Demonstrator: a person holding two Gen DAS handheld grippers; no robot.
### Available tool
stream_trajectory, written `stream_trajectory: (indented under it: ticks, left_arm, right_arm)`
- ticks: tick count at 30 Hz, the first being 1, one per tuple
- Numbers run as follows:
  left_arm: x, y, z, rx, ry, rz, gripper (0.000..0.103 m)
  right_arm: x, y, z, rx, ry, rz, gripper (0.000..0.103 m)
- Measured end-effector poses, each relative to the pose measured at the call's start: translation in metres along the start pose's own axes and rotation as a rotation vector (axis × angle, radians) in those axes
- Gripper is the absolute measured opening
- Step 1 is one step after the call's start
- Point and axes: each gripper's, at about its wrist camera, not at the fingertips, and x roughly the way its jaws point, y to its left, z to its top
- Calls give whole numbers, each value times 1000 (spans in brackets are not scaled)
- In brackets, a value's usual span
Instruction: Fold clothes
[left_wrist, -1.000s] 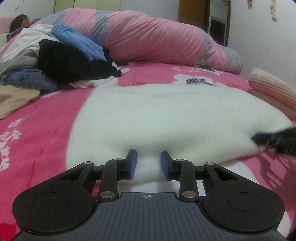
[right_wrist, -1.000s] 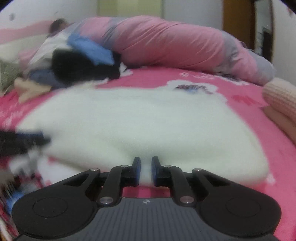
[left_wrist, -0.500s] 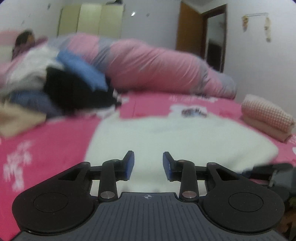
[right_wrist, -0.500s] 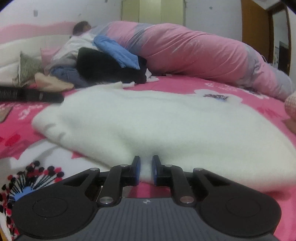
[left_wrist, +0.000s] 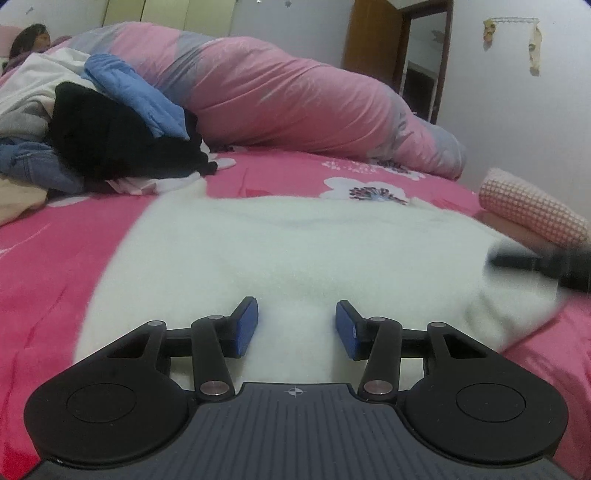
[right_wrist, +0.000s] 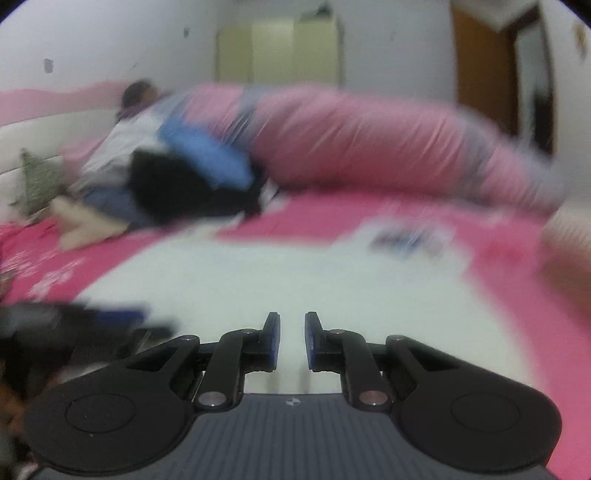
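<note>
The fluffy white garment (left_wrist: 295, 251) lies flat on the pink floral bedsheet (left_wrist: 55, 266). The left gripper (left_wrist: 296, 328) is opening, its 2 blue pads clear of the fleece. The right gripper (right_wrist: 291, 339), blurred, has a narrow gap; whether it pinches fabric, I cannot tell. A rumpled clothes pile (left_wrist: 92, 129) sits at 10 o'clock.

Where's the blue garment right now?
In the left wrist view, the blue garment sits upper left atop the black garment in the clothes pile, against the pink duvet.
</note>
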Motion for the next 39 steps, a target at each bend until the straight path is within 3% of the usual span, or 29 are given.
stream_trajectory:
  ticks: [2, 4, 6, 8, 13, 15, 18, 21, 26, 28, 30, 31, 34, 39]
  left_arm:
    - [0, -1, 0, 6, -3, 4, 47]
    - [-1, -1, -1, 3, -6, 3, 47]
    - [0, 0, -1, 2, -8, 1, 47]
    - [0, 0, -1, 1, -8, 0, 47]
    - [0, 0, -1, 1, -9, 1, 47]
    - [0, 0, -1, 1, -10, 2, 47]
    - [0, -2, 1, 10, 1, 9, 47]
    - [-9, -10, 14, 38, 5, 55, 48]
    - [-18, -15, 46, 41, -78, 75, 52]
    - [-2, -10, 50, 29, -36, 115, 55]
    - [23, 2, 40, -8, 57, 161, 56]
    - [27, 7, 33, -25, 58, 156, 56]
    - [31, 11, 22, -23, 62, 161, 56]
    - [29, 9, 20, -14, 54, 164, 57]
  right_arm:
    - [5, -7, 3, -13, -1, -58, 18]
    - [35, -15, -20, -29, 151, -63, 26]
    - [36, -19, -43, -48, 78, -41, 26]
    - [30, -20, -24, -40, 86, -57, 26]
    - [7, -24, 17, -25, -12, -143, 27]
    - [19, -37, 8, -16, 33, -199, 29]
    - [46, -54, -39, -50, 101, -187, 31]
    - [45, -56, -23, -12, 152, -184, 32]
    - [47, -52, -32, -34, 124, -189, 32]
    - [46, -52, -32, -33, 121, -189, 32]
    - [45, -55, -34, -28, 122, -186, 32]
    - [44, -56, -34, -26, 123, -184, 32]
    - [46, -62, -21, -4, 167, -163, 32]
    - [37, -76, 27, 21, 51, -187, 33]
